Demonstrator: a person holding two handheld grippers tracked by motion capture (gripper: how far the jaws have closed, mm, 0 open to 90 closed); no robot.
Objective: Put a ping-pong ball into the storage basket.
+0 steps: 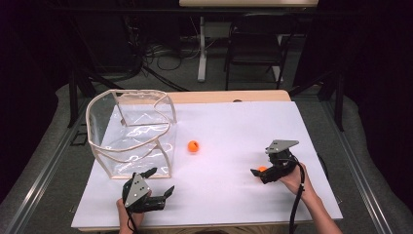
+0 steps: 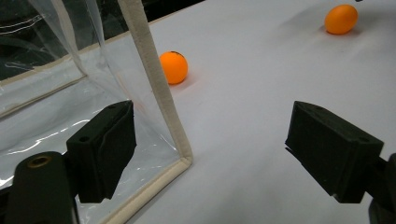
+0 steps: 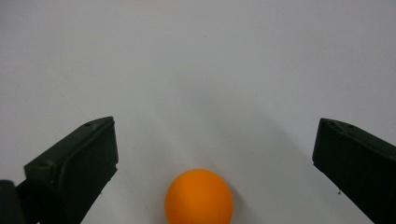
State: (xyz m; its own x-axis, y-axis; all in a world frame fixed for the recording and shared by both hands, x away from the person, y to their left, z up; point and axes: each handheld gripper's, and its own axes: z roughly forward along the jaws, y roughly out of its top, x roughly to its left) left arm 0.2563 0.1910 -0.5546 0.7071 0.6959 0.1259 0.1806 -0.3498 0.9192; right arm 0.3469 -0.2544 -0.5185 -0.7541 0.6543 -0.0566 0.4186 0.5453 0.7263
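While the right gripper (image 3: 210, 154) jaws spread around an orange ball (image 3: 199, 197), the left gripper (image 2: 210, 154) jaws gape beside the clear bag (image 2: 154, 88) edge.

My hand-held gripper (image 3: 210, 163) frames a smooth matt orange ball (image 3: 199, 197) on matt white surface (image 3: 210, 56); glossy clear-plastic bag (image 1: 131, 134), cloth-trimmed.

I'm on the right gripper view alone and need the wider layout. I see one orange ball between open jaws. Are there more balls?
Observer: Yes, a second ball lies on the white sheet, well left of the right gripper.
Operator: Where would they go?
Observer: Probably the clear bag; it stands open-topped at the sheet's left.
Operator: What's the left gripper doing?
Observer: The left gripper is open, its jaws on either side of the bag's near corner edge.
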